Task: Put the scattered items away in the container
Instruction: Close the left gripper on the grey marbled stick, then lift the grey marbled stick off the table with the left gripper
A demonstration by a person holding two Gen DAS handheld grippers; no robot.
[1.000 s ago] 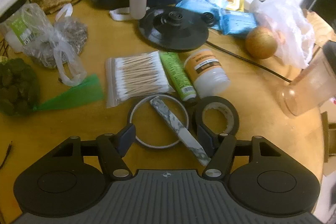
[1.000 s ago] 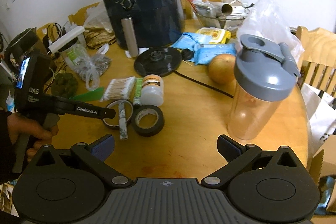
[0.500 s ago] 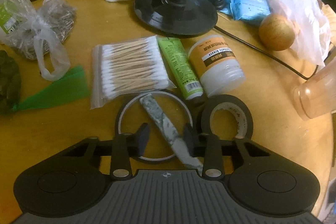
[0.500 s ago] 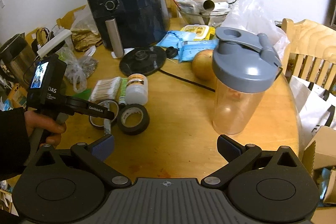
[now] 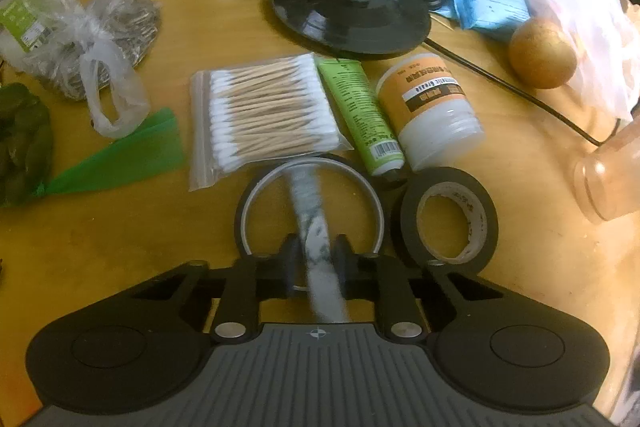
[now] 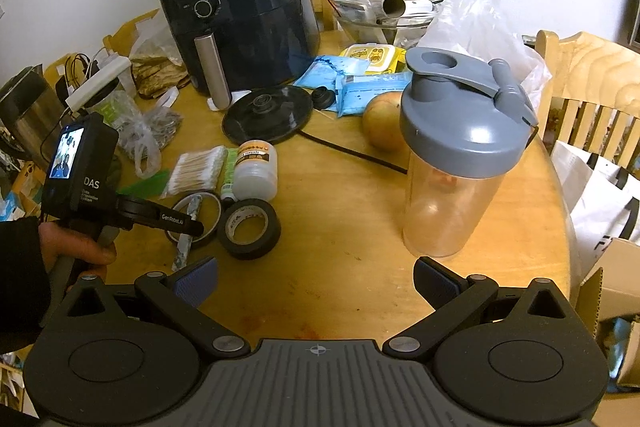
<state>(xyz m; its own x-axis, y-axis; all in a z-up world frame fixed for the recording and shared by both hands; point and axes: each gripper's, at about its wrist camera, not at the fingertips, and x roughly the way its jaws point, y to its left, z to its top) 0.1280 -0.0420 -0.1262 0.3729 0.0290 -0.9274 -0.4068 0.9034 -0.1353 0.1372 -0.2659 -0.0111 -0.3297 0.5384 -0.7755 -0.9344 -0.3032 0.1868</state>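
A grey-and-white marbled stick (image 5: 314, 223) lies across a thin tape ring (image 5: 256, 199) on the wooden table. My left gripper (image 5: 317, 249) points steeply down over it, its jaws closing, and both pads press on the stick's sides. Just beyond lie a bag of cotton swabs (image 5: 268, 111), a green tube (image 5: 360, 111) and a white jar with an orange label (image 5: 432, 111). A black tape roll (image 5: 408, 227) sits to the right. In the right wrist view my right gripper (image 6: 316, 277) hangs open over bare table, in front of a clear shaker bottle (image 6: 456, 163) with a grey lid.
A black air fryer (image 6: 240, 11) stands at the back with a round black kettle base (image 5: 352, 11) and its cord in front. A round fruit (image 5: 542, 53), blue packets and plastic bags crowd the far side. A wooden chair (image 6: 592, 83) stands right of the table.
The left gripper has sunk toward the table and its jaws have closed from wide apart onto the marbled stick, which swung from slanted to straight between them. The right gripper stays open.
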